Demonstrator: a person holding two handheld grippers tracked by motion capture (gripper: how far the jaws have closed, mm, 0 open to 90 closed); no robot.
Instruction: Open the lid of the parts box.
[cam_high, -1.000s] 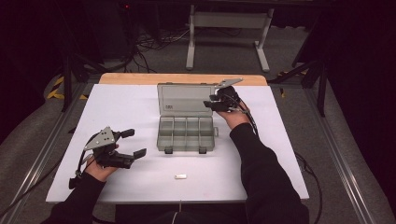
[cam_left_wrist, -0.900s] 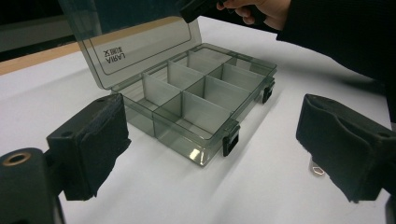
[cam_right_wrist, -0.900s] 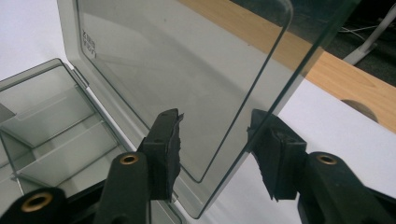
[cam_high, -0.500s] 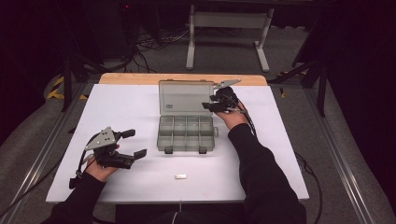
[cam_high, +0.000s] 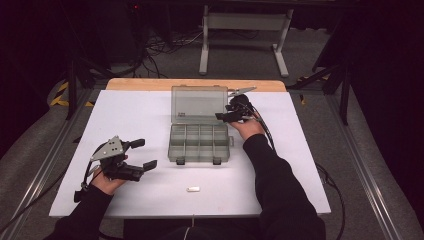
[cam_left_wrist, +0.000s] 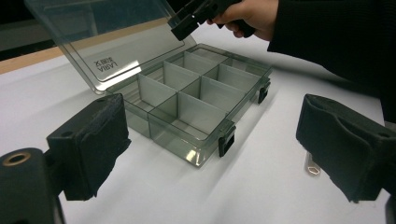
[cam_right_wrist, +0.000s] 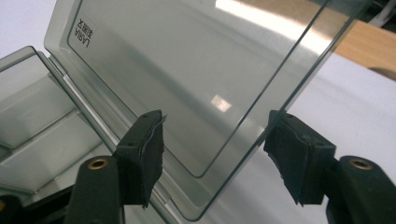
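We see a smoky clear organiser box (cam_high: 200, 142) at the middle of the white table (cam_high: 150, 110), its lid (cam_high: 196, 104) raised at the far side. The right gripper (cam_right_wrist: 215, 154) is spread, its 2 jaws straddling the lid's edge without pinching it. The left gripper (cam_high: 134, 156) rests near the table's left, jaws wide apart, holding nothing. A small white piece (cam_high: 193, 189) lies in front of the box.

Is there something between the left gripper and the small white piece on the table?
Nothing visible stands between them. The left gripper is open over bare white table, and the small white piece lies alone to its right, nearer the person than the organizer box.
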